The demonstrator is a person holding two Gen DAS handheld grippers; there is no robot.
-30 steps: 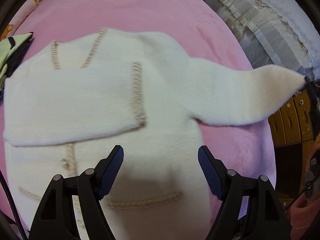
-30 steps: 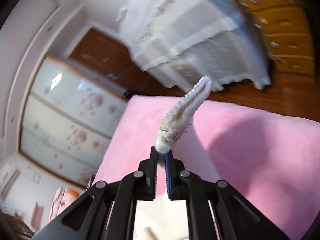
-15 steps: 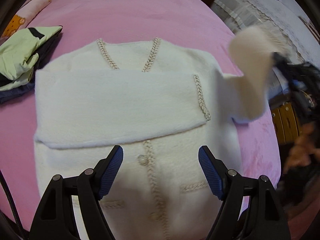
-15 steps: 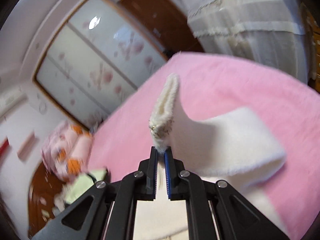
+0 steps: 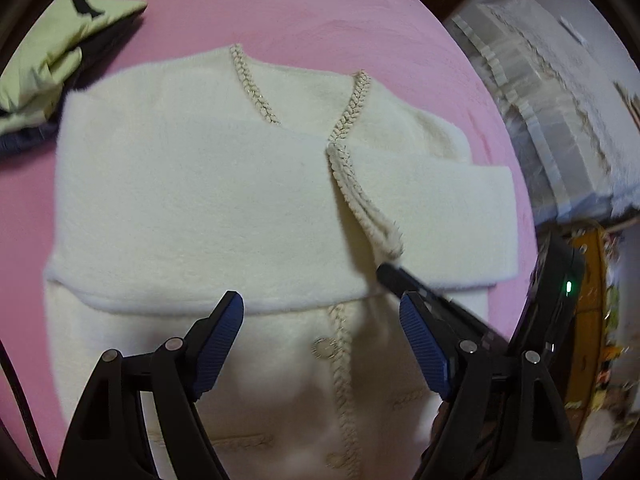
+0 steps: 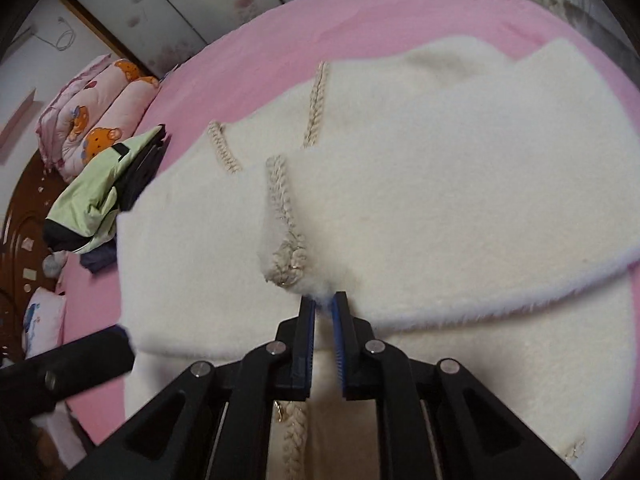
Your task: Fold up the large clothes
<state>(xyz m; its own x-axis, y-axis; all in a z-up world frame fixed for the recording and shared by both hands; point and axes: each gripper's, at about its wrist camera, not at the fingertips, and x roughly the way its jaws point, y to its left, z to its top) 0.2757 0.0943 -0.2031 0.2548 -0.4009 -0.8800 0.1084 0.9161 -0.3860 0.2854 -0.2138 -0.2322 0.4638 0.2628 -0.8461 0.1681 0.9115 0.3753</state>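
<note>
A: Two sleeves now lie across the chest of the cream cardigan point(image 5: 224, 208). Item one, the left sleeve point(image 5: 180, 216), was already folded over a second ago. Item two, the right sleeve point(image 5: 436, 216), hung in the air off to the side then; now it is laid flat, with its braided cuff point(image 6: 286, 240) at the middle of the garment.

B: Location of the garment?

A: Spread front-up on the pink bed point(image 5: 312, 12), neckline toward the far edge, and the button placket point(image 5: 340, 360) running toward the camera. It sat further left in the left wrist view a second ago; now it is centred.

B: Right gripper point(image 6: 324, 304)?

A: Down at the cuff. A second ago it was pinched tight on the cuff, held high. Now the jaws are opening; a tuft of cream pile is between the tips, and the narrow gap shows blue pads either side. Whether the pads press on it I cannot tell.

B: Left gripper point(image 5: 320, 328)?

A: Jaws wide apart, nothing between them, hovering above the lower front of the cardigan, as before.

B: Other entries?

A: One green and dark folded garment point(image 6: 104, 192) at the bed's edge beside the cardigan's shoulder; one pink bear-print quilt point(image 6: 92, 108) beyond it.
</note>
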